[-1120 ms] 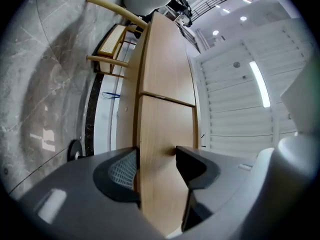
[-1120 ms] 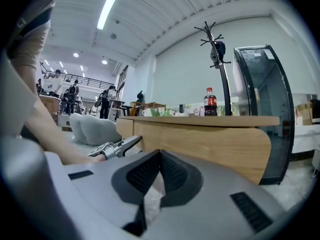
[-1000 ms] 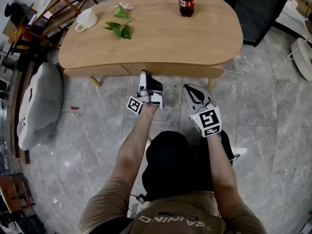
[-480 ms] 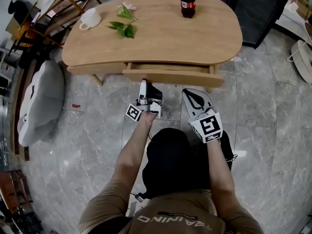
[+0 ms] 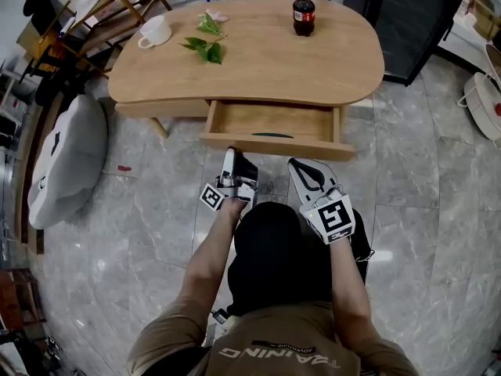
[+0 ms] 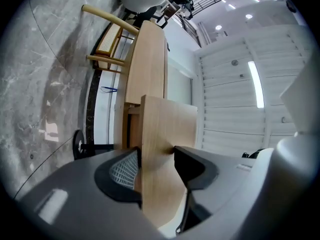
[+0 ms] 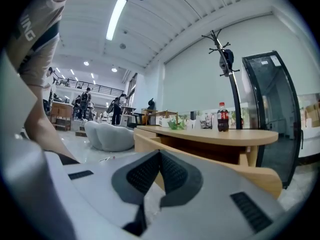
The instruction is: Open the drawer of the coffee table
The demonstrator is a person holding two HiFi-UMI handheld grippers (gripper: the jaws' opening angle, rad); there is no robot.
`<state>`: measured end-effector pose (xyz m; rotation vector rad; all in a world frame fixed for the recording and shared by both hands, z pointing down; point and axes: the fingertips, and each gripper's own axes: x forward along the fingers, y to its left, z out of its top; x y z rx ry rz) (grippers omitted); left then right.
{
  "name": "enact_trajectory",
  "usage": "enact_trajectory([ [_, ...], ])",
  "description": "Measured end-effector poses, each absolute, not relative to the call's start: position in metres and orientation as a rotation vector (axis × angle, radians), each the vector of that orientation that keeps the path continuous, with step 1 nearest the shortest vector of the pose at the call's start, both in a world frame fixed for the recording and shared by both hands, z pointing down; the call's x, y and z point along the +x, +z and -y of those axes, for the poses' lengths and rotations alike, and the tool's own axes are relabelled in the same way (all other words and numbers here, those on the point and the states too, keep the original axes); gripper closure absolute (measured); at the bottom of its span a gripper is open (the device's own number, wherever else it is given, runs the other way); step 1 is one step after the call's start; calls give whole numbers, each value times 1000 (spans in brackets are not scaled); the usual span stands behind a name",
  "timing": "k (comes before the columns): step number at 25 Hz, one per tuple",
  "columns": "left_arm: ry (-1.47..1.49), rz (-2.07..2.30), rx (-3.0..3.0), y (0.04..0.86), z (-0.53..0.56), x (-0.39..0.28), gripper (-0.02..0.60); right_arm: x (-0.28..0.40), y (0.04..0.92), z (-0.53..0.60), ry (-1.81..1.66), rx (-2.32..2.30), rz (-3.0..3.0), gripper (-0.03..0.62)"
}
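1. Head view: a curved wooden bench (image 5: 250,65) stands on a grey stone floor (image 5: 156,210). A person (image 5: 274,288) sits in front of the bench with a gripper in each hand.
2. The drawer (image 5: 270,122) sits under the bench top on the bench's near side. It is pulled well out, and its inside looks empty.
3. The left gripper (image 5: 229,156) is clamped on the drawer front (image 5: 313,144), left of the bench's middle, reaching up from below. Its jaws have just been closing slightly, with that panel between the pads.
4. The right gripper (image 5: 302,168) hovers just in front of the bench, jaws together, holding nothing.
5. Along the bench's far side are a cola bottle (image 5: 304,12), a white cup (image 5: 155,32) and green leaves (image 5: 205,48).
6. Handling, as a judgement: the drawer is stiff wood, probably light while empty, and should slide straight out. The front panel's lower edge is a sound place to hold. A pull this far off the bench's middle may skew the drawer.
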<state>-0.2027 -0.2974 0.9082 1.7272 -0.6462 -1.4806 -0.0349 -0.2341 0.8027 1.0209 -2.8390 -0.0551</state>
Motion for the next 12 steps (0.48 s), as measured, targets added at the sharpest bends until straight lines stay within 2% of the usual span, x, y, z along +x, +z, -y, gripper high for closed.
enact_trajectory([
  [12, -1449, 674, 1702, 930, 280, -206, 368, -37, 800, 220, -59, 973, 2842, 589],
])
